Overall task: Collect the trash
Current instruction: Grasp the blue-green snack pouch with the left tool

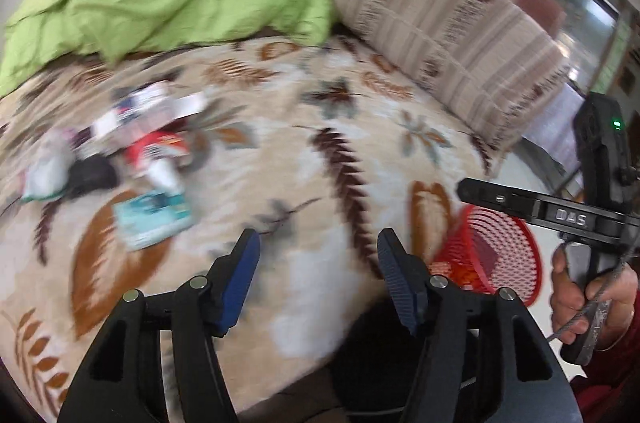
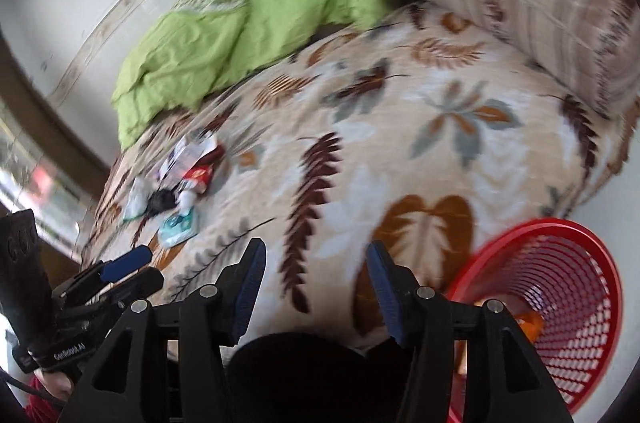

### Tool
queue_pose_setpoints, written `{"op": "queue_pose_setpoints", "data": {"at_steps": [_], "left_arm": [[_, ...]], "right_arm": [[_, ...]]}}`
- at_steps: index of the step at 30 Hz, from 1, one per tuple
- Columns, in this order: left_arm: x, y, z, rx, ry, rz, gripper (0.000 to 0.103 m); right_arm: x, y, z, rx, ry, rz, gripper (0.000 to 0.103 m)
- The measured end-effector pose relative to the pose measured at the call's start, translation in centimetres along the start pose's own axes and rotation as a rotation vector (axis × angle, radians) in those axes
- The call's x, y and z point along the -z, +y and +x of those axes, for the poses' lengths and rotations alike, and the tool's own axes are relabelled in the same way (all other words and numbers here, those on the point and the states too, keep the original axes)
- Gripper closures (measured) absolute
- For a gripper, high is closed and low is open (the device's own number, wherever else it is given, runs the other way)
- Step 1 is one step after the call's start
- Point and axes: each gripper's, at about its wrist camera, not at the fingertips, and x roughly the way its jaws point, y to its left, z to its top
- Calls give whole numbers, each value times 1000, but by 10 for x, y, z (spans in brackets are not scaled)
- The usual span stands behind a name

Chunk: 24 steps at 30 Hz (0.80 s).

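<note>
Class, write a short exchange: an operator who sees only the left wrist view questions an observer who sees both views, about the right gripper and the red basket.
Operator: I see the right gripper only from the side. Is it holding anything?
Observer: No. The right gripper is open, with nothing between its pads.
Operator: That gripper covers part of the red basket. Is it empty?
Observer: No. The right wrist view looks into the red basket, and an orange scrap lies inside.
</note>
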Motion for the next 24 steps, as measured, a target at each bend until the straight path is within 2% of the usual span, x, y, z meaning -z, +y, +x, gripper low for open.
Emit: {"op": "queue_pose_setpoints", "data": {"at_steps": [6,12,14,18,22,24], "left_arm": [[3,81,-10,-126,-34,-134,36],[-9,126,15,-175,-16,-156,36],[-14,133,26,-164,-15,-154,36],[-28,148,59,-66,34,-160,36],[-26,154,85,-41,100,-157,36],[-19,147,81,-42,102,-112,36]], "right_arm": [[-3,55,46,-82,67,-107,45],[-7,82,81,-100,103,-132,44],[-8,86,85,-116,110,-119,44],[-8,87,85,-99,117,-134,44],[-10,80,82,-91,118,-111,44],[-11,76,81,-90,114,-104,44]]}}
